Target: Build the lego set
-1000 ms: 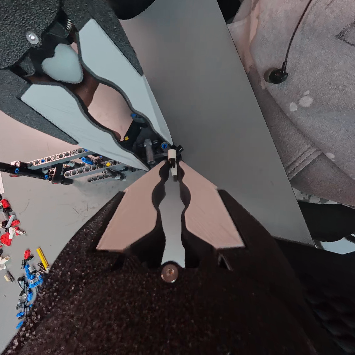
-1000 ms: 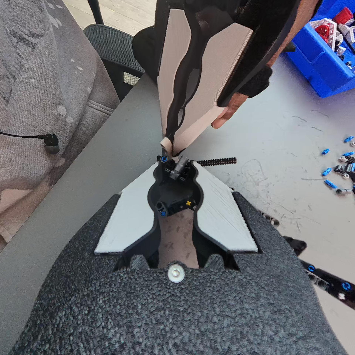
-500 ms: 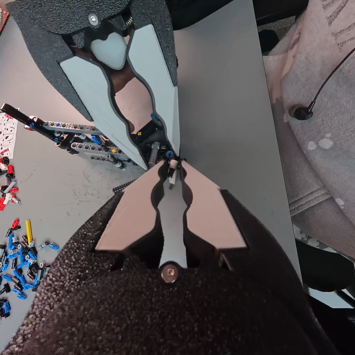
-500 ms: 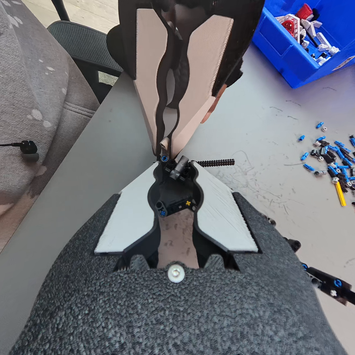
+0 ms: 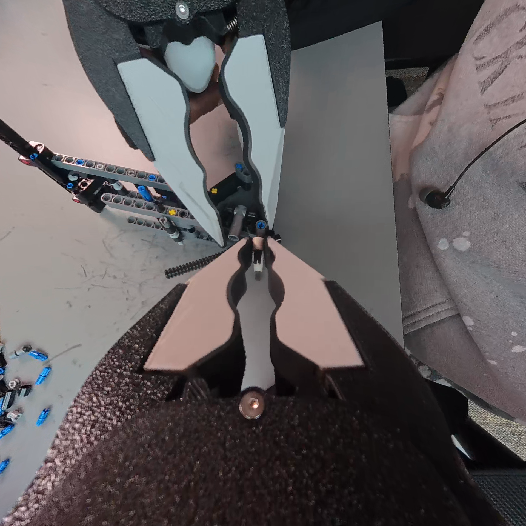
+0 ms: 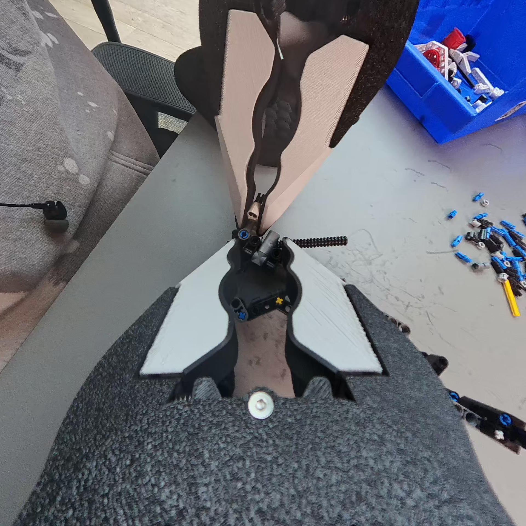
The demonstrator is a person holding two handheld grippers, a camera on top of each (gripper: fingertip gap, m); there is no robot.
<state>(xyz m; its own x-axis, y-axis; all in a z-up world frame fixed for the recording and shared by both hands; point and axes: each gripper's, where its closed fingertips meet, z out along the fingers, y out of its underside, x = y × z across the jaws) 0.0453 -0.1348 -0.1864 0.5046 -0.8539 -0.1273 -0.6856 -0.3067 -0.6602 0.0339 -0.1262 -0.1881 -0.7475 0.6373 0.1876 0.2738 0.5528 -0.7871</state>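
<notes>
Since the earlier frame, the two grippers have been swung into a straighter head-on line, tips meeting.

A small tan pin [image 5: 258,245] is clamped between the tan fingers of the left gripper [image 5: 258,242], its end set against the blue-pinned hole of the black Technic assembly [image 6: 257,296]. That assembly is pinched by the white-fingered right gripper [image 6: 259,242] just above the grey table [image 6: 378,205], near its edge. Grey beams [image 5: 113,170] of the build are seen trailing behind. Loose blue pins [image 6: 495,244] and a blue parts bin [image 6: 444,94] are seen well apart.
</notes>
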